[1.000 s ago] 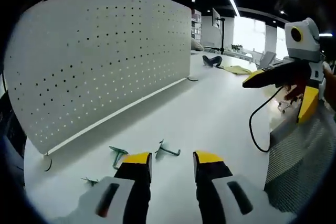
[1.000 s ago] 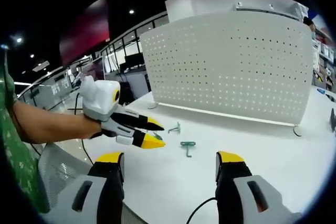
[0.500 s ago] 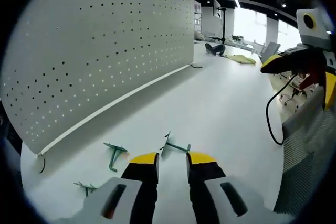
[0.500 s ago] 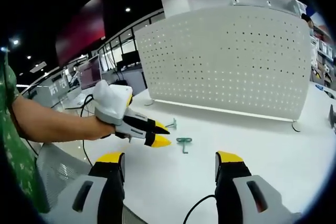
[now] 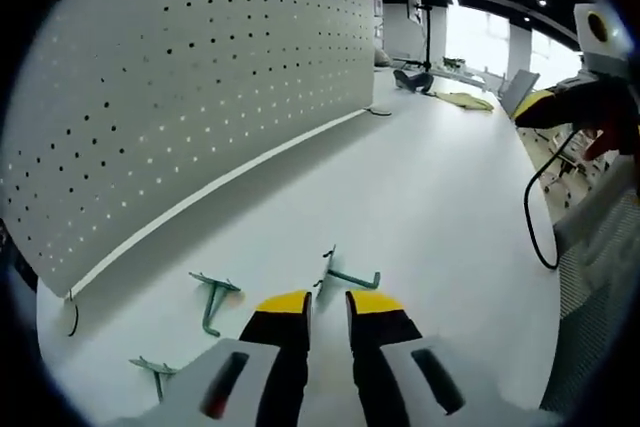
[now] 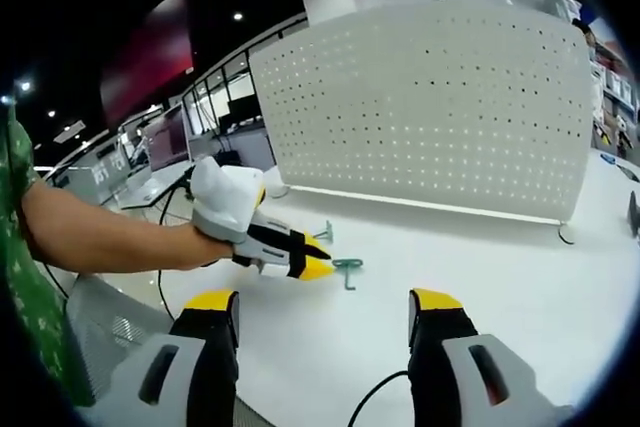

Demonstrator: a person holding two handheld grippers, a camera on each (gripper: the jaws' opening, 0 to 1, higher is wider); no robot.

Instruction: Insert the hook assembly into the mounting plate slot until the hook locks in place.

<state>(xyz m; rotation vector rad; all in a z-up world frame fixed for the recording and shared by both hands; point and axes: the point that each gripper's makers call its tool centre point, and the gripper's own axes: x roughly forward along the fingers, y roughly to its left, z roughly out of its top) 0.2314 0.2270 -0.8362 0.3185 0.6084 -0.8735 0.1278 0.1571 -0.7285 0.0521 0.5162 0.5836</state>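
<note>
- Left gripper view: our left gripper (image 5: 328,304) sits low over the white table (image 5: 440,207), jaws nearly pressed together with a thin gap, nothing between them.
- The nearest green hook (image 5: 350,276) lies flat on the table just past the tips, apart from them; a second hook (image 5: 213,296) lies to its left, a third hook (image 5: 151,369) nearer the view's lower left.
- The pegboard plate (image 5: 190,77) stands upright behind the hooks, well apart from them.
- Right gripper view: our right gripper (image 6: 322,309) has its jaws spread wide and empty, held back from the work.
- There the left gripper (image 6: 310,259) points down and forward at a hook (image 6: 347,269), tips just beside it, the forearm (image 6: 100,237) reaching in from the view's left.
- Step in hand, we judge: picking up the hook, insertion not yet begun.
- To do it well we should reopen the jaws a bit, straddle the hook's straight shank, then close squarely so it doesn't skid on the smooth table.
- Grip away from the end that enters the plate, leaving that end free.
</note>
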